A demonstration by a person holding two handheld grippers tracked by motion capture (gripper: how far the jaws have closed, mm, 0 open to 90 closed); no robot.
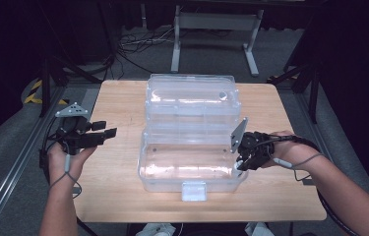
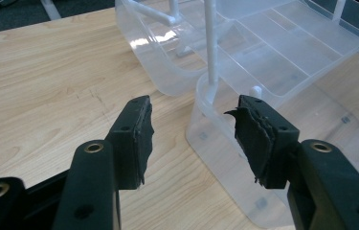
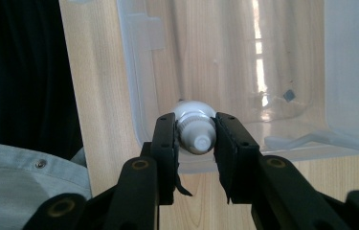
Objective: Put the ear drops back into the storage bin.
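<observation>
The right gripper [image 3: 195, 136] is clamped on a small white bottle [image 3: 194, 125], its ribbed cap facing the camera and its rounded body pointing away, held over the right end wall of the clear plastic box [image 1: 190, 183]. Gripped by the neck this way, the bottle can probably be lowered into the box's lower compartment or lifted clear of it; which of the two cannot be told. In the high view the right gripper [image 1: 241, 162] sits at the box's right edge. The box stands open on the wooden surface [image 1: 118, 187], its divided tray raised on hinged arms. The left gripper [image 2: 194, 139], jaws apart and empty, waits near the box's left side, likely ready to steady it.
</observation>
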